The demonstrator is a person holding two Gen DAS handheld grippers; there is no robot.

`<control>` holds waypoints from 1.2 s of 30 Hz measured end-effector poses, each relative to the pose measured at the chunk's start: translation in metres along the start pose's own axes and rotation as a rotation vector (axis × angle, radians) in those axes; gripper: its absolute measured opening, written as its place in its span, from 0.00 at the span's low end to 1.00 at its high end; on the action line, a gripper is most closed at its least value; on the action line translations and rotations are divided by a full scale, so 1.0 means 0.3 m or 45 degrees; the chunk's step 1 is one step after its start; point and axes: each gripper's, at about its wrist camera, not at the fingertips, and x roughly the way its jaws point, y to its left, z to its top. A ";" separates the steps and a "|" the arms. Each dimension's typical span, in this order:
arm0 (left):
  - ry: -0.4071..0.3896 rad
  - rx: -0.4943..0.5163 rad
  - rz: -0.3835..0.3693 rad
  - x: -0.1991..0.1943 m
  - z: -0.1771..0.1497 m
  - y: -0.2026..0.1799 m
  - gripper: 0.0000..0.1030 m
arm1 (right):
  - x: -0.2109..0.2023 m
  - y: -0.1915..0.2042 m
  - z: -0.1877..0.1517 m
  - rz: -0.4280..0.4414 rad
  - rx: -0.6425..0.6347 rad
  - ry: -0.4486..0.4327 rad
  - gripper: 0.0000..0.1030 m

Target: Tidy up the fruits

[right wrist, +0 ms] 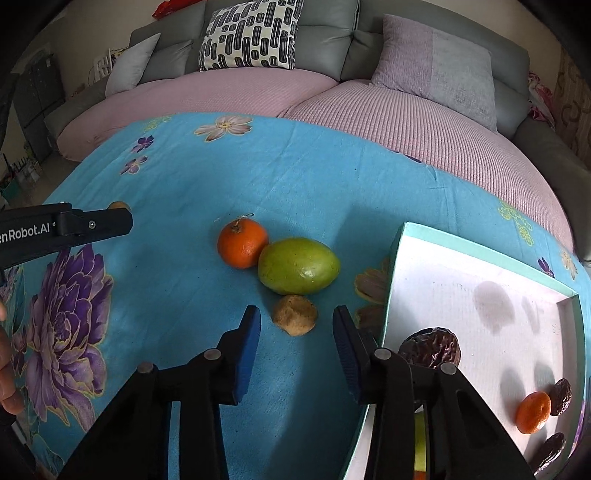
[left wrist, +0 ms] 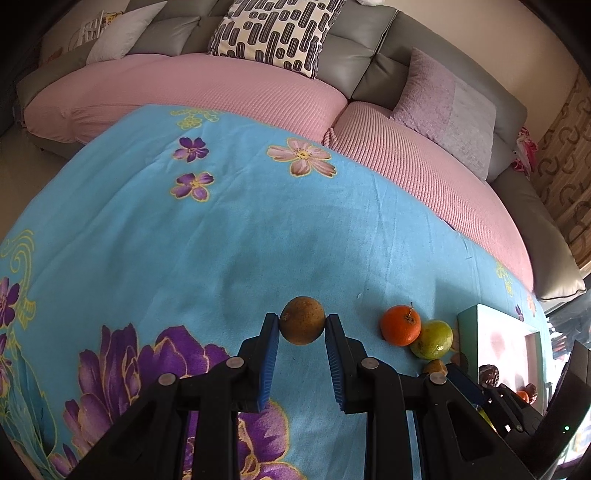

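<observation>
Blue-padded fingers [left wrist: 271,343] of the left gripper [left wrist: 302,326] clamp a round brown fruit [left wrist: 302,320] above the floral blue cloth [left wrist: 184,240]. Right of that fruit, an orange [left wrist: 400,325] touches a green mango [left wrist: 433,339]. The right gripper [right wrist: 295,325] stands apart around a small tan fruit [right wrist: 294,315], just in front of the mango and left of the white tray [right wrist: 461,280], which holds wrinkled dark fruits [right wrist: 430,352] and a tangerine [right wrist: 533,412].

A grey sofa [left wrist: 369,55] with pink seat covers [left wrist: 221,92] carries patterned cushions [left wrist: 273,29].
</observation>
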 end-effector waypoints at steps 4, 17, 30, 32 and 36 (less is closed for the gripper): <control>0.004 0.007 0.001 0.003 -0.002 -0.004 0.27 | 0.012 -0.002 -0.005 -0.009 0.002 0.005 0.33; -0.011 0.040 0.007 -0.006 -0.007 -0.029 0.27 | -0.048 -0.002 -0.018 0.051 0.021 -0.050 0.28; -0.020 0.121 -0.001 -0.017 -0.037 -0.107 0.26 | -0.248 -0.081 -0.078 0.034 0.121 -0.161 0.28; -0.013 0.139 -0.012 -0.017 -0.048 -0.126 0.26 | -0.269 -0.107 -0.080 0.022 0.144 -0.168 0.28; -0.012 0.194 -0.014 -0.019 -0.070 -0.171 0.27 | -0.286 -0.158 -0.079 -0.012 0.190 -0.179 0.28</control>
